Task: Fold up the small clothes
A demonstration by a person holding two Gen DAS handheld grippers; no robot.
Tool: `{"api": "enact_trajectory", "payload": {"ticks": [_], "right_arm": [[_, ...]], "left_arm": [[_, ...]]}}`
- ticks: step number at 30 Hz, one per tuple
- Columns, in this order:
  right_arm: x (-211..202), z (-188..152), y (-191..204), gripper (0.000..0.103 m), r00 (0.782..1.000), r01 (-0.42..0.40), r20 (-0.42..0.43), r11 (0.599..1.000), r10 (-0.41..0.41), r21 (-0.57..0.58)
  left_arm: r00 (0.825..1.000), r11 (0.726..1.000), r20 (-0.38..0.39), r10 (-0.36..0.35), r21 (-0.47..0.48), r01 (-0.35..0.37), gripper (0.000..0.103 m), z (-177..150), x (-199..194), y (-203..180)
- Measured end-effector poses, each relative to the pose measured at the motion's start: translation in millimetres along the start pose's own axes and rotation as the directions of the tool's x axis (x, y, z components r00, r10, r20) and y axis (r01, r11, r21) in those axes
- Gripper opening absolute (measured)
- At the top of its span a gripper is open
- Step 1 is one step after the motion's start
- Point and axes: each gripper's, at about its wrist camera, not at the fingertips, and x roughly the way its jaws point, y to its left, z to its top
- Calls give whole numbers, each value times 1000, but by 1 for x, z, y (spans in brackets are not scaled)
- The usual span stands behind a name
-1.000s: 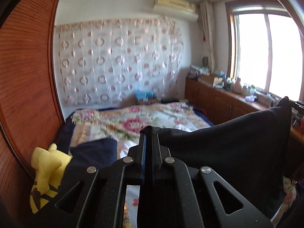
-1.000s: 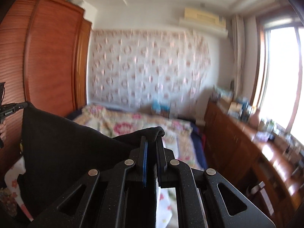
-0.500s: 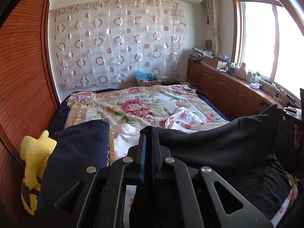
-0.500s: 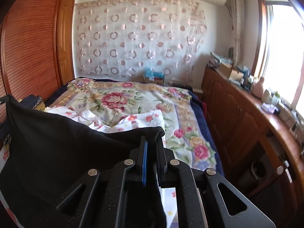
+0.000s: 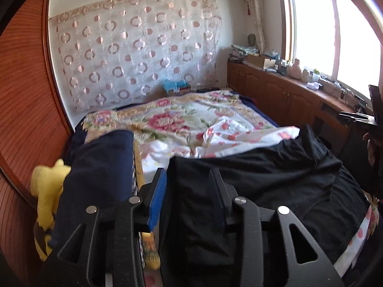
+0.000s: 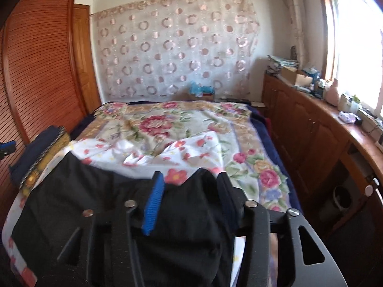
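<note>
Your left gripper [image 5: 188,174] has just been opening its jaws, and now they stand apart. A corner of the black garment [image 5: 275,181] lies between the two fingers, but the pads do not press on it. The blue pad [image 5: 156,201] on the left finger is free and shows its whole face.

Your right gripper [image 6: 190,179] has also just been opening. Its jaws are apart too, and the other corner of the black garment [image 6: 95,196] sits loose between them, not squeezed.

The black garment is spread flat on the near part of the bed [image 6: 244,129], on top of a white sheet with small red flowers [image 6: 134,150]. Beyond it you see the big flowered bedcover [image 5: 167,119].

On the left side of the bed there is a folded dark blue cloth [image 5: 100,167], just beside the black garment. A yellow soft toy [image 5: 46,191] rests between this cloth and the brown wardrobe [image 5: 24,95]. A low wooden cabinet [image 6: 311,129] runs along the right side under the window [image 5: 335,28].
</note>
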Motion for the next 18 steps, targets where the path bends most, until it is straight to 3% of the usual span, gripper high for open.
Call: {"api": "enact_trajectory", "payload": {"ticks": [4, 10, 18], "right_arm": [[-9, -35, -3, 49, 998, -26, -64, 1000, 26, 0], [-2, -71, -22, 49, 984, 11, -175, 1000, -11, 0], [-7, -84, -42, 49, 972, 10, -236, 999, 0, 45]], "left_arm": [[997, 999, -77, -29, -38, 26, 38, -40, 7, -1], [980, 997, -197, -41, -70, 28, 38, -90, 32, -4], [970, 996, -241, -29, -93, 6, 38, -111, 45, -3]]}}
